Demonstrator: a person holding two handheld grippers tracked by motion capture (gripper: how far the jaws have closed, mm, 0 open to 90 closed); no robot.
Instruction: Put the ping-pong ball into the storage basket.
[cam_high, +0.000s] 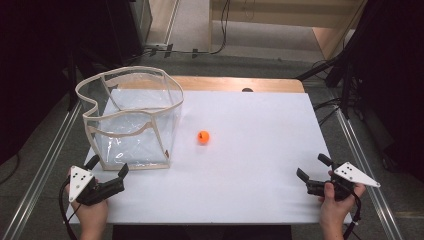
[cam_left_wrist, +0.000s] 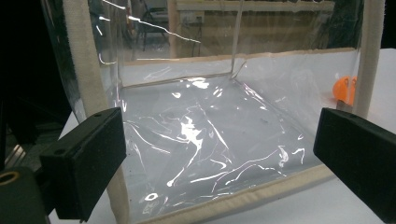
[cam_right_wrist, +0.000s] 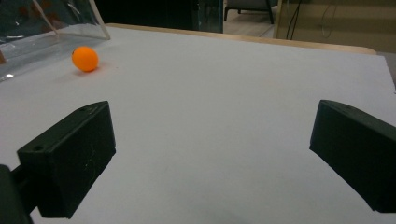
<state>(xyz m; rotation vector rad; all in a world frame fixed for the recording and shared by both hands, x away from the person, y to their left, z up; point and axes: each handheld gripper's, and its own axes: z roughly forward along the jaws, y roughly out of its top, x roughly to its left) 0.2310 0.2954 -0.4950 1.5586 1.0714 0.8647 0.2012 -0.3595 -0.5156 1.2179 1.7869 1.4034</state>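
Left gripper (cam_high: 107, 166), high view: held in the person's left hand (cam_high: 92, 212) at the near left corner of the white table (cam_high: 260, 150). Jaws spread wide, nothing between them. They point at the near wall of the clear plastic bin (cam_high: 131, 120) and stand just short of it; contact cannot be confirmed.

Clear plastic bin: upright on the left part of the table, cream fabric trim along rim and edges, top open. In the left gripper view the bin (cam_left_wrist: 205, 135) stands directly ahead of the jaws, its floor bare and creased.

Orange ball (cam_high: 203, 137): on the table just right of the bin, apart from it, well away from both grippers. In the right gripper view the ball (cam_right_wrist: 85, 59) lies far left, near the bin's corner.

Right gripper (cam_high: 314, 169), high view: held in the person's right hand (cam_high: 336, 202) at the near right corner of the table. Jaws wide apart, holding nothing, over bare table surface
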